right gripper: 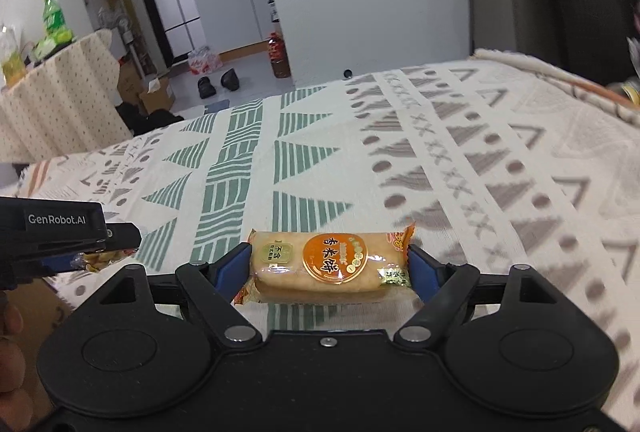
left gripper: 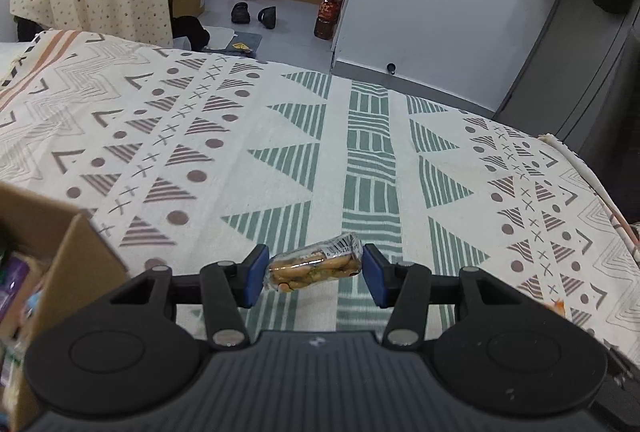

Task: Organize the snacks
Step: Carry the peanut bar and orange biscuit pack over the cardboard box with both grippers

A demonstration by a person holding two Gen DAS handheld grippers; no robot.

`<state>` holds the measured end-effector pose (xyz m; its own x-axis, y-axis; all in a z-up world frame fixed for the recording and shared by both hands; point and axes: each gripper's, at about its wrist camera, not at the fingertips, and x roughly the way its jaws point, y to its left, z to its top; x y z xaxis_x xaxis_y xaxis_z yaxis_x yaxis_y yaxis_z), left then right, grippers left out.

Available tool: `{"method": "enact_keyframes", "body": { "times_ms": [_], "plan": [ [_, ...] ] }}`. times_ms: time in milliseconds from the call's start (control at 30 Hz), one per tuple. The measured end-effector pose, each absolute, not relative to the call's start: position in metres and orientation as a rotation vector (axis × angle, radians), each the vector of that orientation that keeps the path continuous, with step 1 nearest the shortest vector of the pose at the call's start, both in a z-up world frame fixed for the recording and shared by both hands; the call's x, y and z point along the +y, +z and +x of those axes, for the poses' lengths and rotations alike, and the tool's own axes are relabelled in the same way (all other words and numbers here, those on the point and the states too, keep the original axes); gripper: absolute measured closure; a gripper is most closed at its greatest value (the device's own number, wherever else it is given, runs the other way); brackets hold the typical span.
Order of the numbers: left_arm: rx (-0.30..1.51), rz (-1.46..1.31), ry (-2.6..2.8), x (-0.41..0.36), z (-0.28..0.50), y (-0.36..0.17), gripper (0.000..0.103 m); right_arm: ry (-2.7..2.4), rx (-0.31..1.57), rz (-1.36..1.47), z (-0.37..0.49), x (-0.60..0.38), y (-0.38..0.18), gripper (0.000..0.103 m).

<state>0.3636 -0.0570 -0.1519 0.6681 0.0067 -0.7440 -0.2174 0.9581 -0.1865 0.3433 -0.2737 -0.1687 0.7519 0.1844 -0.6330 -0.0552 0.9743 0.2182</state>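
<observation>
Above the tablecloth (left gripper: 280, 160), left claw (left gripper: 315, 268) grips peanut packet (left gripper: 316, 266), right claw (right gripper: 330, 266) rice-cracker pack (right gripper: 332, 264).

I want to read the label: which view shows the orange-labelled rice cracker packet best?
The right wrist view: the orange-labelled rice cracker packet sits centred between the right gripper's blue pads, label facing the camera. The left wrist view does not show it, only a clear packet of brown snacks in the left gripper.

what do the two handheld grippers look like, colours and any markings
Both the left gripper and right gripper are matte black with round housings, silver pivot pins, linkage arms and blue finger pads. White "GenRobot.AI" lettering marks the left gripper's side, seen from the right wrist view.
</observation>
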Motion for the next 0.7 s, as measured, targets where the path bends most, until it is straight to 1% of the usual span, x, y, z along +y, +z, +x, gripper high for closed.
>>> {"method": "enact_keyframes", "body": {
  "times_ms": [300,700],
  "plan": [
    [0.824,-0.276,0.116,-0.052,0.325,-0.128,0.053,0.113,0.702,0.255,0.303,-0.282,-0.15,0.024],
    [0.79,-0.274,0.088,-0.049,0.279,-0.079,0.053,0.091,0.672,0.287,0.263,-0.292,-0.112,0.024]
  ]
}}
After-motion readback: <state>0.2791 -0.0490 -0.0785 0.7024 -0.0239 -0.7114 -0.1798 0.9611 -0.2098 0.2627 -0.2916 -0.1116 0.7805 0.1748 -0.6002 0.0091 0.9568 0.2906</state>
